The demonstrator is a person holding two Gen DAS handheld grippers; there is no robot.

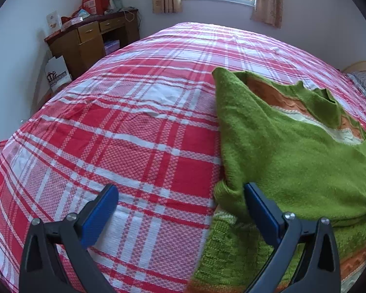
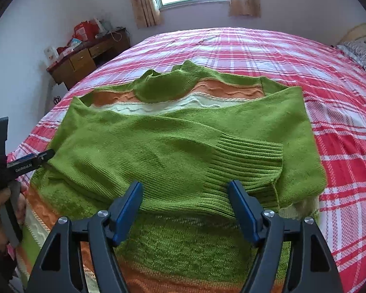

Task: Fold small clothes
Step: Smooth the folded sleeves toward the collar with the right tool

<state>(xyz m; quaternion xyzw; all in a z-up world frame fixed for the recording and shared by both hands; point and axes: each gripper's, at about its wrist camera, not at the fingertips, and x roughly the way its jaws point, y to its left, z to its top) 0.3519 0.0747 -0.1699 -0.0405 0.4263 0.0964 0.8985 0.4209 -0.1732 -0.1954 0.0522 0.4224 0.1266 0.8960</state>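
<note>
Jaws spread and gripping nothing, the right gripper [image 2: 185, 207] and left gripper [image 1: 180, 210] are hovering over a green sweater [image 2: 183, 146] lying on the plaid bedspread [image 2: 341, 127] — its crossed sleeves [image 2: 244, 156], merely resting loose, are risking sliding apart during the next fold.

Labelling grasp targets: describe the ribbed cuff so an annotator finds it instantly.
On the red plaid bed lies a green sweater, sleeves folded across its body. The cuff ends the top sleeve, just beyond the right gripper; only it has raised ribs.
</note>
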